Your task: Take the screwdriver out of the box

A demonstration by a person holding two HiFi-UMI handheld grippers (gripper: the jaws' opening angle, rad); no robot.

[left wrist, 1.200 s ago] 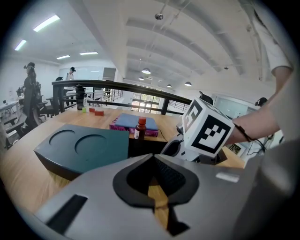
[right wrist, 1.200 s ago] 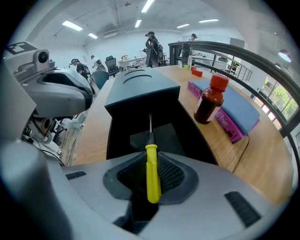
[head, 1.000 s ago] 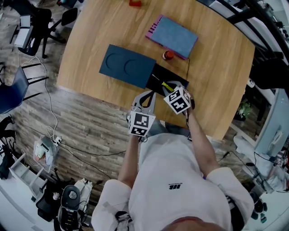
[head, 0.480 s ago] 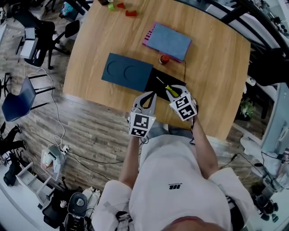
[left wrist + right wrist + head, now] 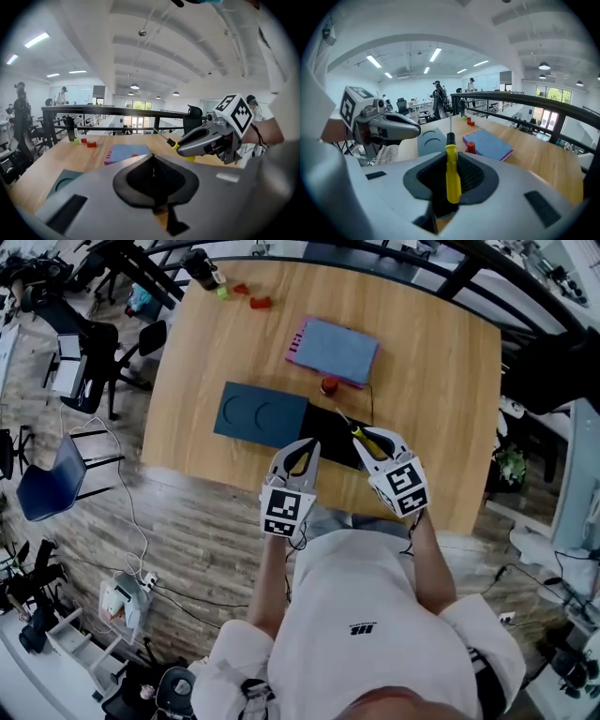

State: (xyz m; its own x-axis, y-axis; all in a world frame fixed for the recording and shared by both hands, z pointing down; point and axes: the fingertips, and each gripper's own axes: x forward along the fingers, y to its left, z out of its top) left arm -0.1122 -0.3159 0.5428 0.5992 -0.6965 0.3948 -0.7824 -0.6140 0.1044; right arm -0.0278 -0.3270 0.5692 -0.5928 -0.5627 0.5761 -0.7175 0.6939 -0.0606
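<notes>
On the wooden table, red blocks sat toward the far left corner. Nearer, a dark blue lid with two round recesses lay with its right end against the open black box. The left gripper hovered at the table's near edge in front of them, its jaws pressed together with nothing between them. Farther back lay a blue pad, with a small red object just beside its near edge. To the right, the right gripper was clamped on the yellow handle of the screwdriver. The screwdriver was held in the air over the box's right part, its shaft pointing far and left.
</notes>
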